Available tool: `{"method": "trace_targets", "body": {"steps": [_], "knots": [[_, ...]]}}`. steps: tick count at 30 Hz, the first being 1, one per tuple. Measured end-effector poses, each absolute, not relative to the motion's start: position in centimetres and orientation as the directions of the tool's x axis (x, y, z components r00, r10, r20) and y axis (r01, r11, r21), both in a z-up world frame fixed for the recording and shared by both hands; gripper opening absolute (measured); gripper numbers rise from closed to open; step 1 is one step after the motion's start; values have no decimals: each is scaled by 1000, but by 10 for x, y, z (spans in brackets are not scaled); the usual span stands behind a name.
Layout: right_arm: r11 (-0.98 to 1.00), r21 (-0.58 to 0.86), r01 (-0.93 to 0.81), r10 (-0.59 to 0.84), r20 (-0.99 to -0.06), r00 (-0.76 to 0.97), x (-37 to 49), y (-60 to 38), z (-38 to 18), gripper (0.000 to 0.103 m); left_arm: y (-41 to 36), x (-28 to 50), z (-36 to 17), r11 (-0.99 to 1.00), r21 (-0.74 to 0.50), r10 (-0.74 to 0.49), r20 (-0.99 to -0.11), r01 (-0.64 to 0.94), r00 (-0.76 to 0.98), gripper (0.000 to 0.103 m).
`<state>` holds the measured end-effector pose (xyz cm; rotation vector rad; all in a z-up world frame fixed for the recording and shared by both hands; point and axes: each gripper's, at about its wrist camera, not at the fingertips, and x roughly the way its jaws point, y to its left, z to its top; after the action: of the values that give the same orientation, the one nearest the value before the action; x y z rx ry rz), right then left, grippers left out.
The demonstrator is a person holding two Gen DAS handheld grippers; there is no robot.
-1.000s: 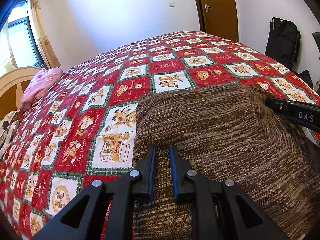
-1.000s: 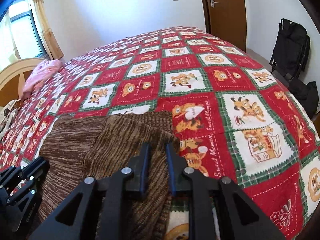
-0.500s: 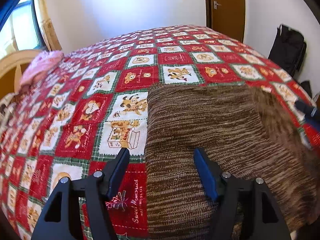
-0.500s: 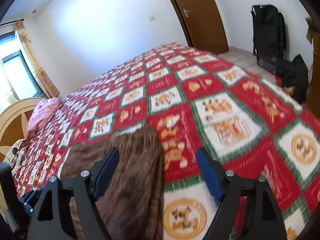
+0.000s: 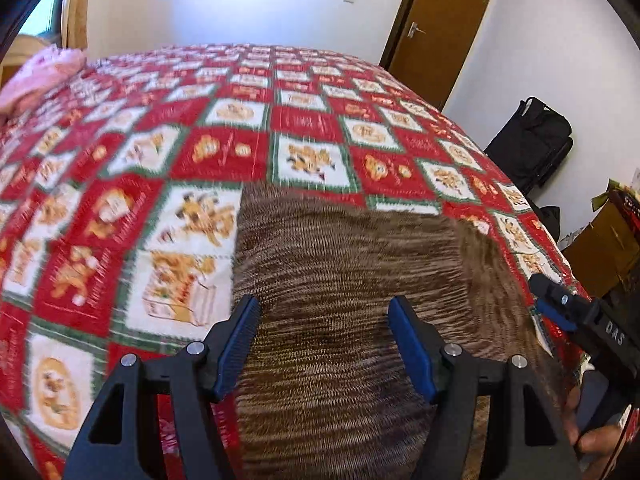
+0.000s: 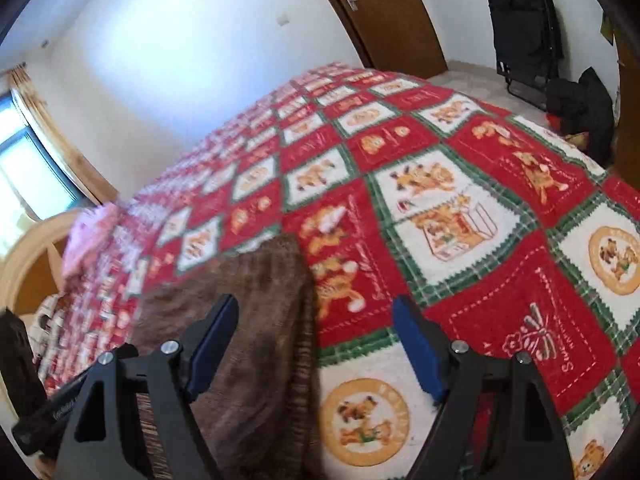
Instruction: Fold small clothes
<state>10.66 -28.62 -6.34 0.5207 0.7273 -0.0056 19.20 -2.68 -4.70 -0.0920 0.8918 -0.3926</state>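
The left tongs [image 5: 324, 344] stand spread wide with nothing pinched, their blue pads hanging over the brown knitted garment [image 5: 360, 280] below them. The right tongs [image 6: 316, 344] are likewise spread and empty, poised over that garment's right edge where it meets the bedspread. The garment lies flat on the near part of the bed, on a red, white and green bear-patterned bedspread [image 6: 460, 216], with a pink cloth [image 5: 40, 76] far off at the bed's left side and a brown door [image 5: 440, 28] beyond.
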Motion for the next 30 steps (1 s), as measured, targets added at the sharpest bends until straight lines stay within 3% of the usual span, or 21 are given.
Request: {"method": "trace_targets", "body": {"steps": [9, 13, 19, 27, 30], "knots": [[921, 383, 74, 236, -698, 676, 121, -251, -76, 83, -37, 189, -56, 928, -175, -347, -727, 330, 592, 69], [963, 268, 15, 195, -737, 647, 124, -229, -79, 84, -44, 186, -58, 936, -107, -301, -735, 335, 607, 69], [949, 313, 17, 230, -732, 641, 125, -235, -83, 81, -46, 185, -59, 938, -94, -291, -733, 333, 615, 69], [943, 330, -48, 283, -715, 640, 127, -227, -81, 51, -45, 183, -60, 937, -93, -294, -729, 336, 618, 69], [943, 328, -52, 283, -713, 641, 127, -224, -81, 51, -44, 183, -60, 938, -104, -300, -725, 332, 620, 60]]}}
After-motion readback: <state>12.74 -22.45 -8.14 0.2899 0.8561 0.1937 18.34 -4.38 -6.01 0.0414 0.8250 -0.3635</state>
